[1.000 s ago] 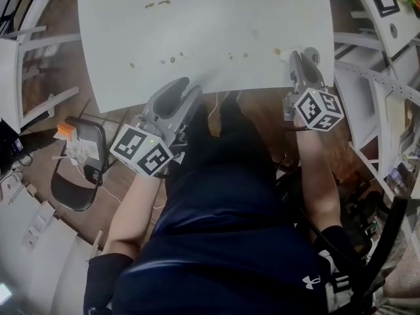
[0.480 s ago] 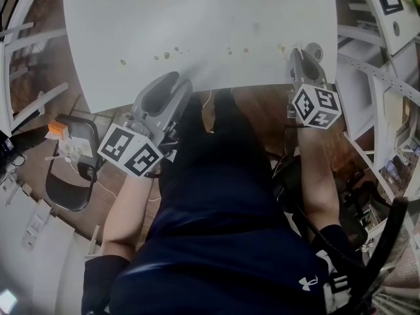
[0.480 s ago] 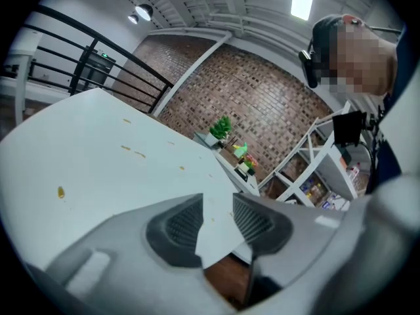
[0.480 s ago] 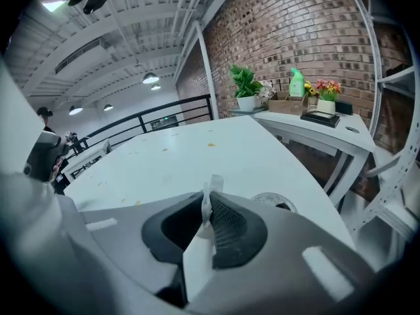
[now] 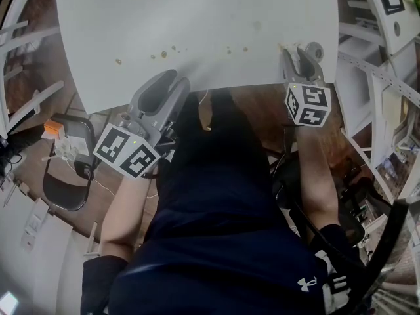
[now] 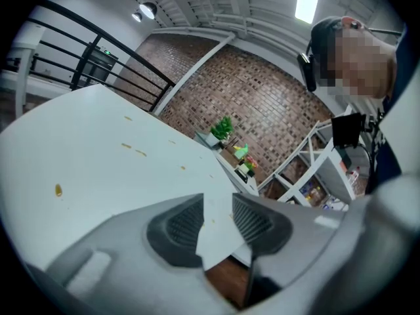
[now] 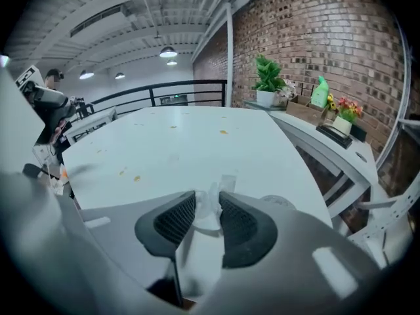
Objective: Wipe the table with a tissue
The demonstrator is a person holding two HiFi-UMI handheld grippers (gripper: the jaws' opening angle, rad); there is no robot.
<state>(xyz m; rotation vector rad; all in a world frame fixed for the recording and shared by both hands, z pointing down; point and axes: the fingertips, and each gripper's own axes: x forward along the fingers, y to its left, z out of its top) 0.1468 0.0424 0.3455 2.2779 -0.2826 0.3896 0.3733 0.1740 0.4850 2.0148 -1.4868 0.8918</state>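
A white table (image 5: pixel 216 25) bears several small brown stains (image 5: pixel 164 53), also seen as spots (image 7: pixel 136 178) in the right gripper view. My right gripper (image 5: pixel 298 50) points down at the table's near right corner. Its jaws are opening, with a crumpled white tissue (image 7: pixel 209 210) lying on the table between the pads of the right gripper (image 7: pixel 208 199). My left gripper (image 5: pixel 172 79) hovers at the table's near edge on the left. Its jaws are closing slowly, and the left gripper (image 6: pixel 218 209) has only the table edge showing between them.
A small round grey thing (image 5: pixel 314 49) sits at the table corner beside the right gripper. A black chair (image 5: pixel 72 176) stands on the floor at the left. White shelving (image 5: pixel 374 64) runs along the right. Potted plants and bottles (image 7: pixel 315 100) line a ledge beyond the table.
The right gripper has rolled and sunk a little toward the table corner, and its jaws have parted. The left gripper has barely shifted.
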